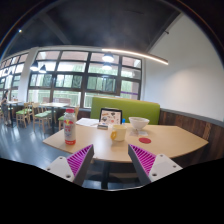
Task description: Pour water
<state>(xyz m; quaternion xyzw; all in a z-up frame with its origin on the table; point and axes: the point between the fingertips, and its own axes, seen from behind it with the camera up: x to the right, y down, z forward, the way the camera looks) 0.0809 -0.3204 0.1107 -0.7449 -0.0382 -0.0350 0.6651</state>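
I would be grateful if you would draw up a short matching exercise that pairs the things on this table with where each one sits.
Things:
1. bottle
2. cup
3. bowl
4. laptop

Places:
A. near the table's middle, ahead of the gap between the open jaws
B. at the table's back edge, before the green sofa
C. beyond the left finger
D. beyond the right finger, behind the cup

Pairs: 1-C, 2-A, 3-D, 4-B

Tall grid windows (pixel 85 75), green bench (pixel 130 108), pale wooden table (pixel 165 140) — long ceiling light (pixel 135 56), dark floor (pixel 20 145)
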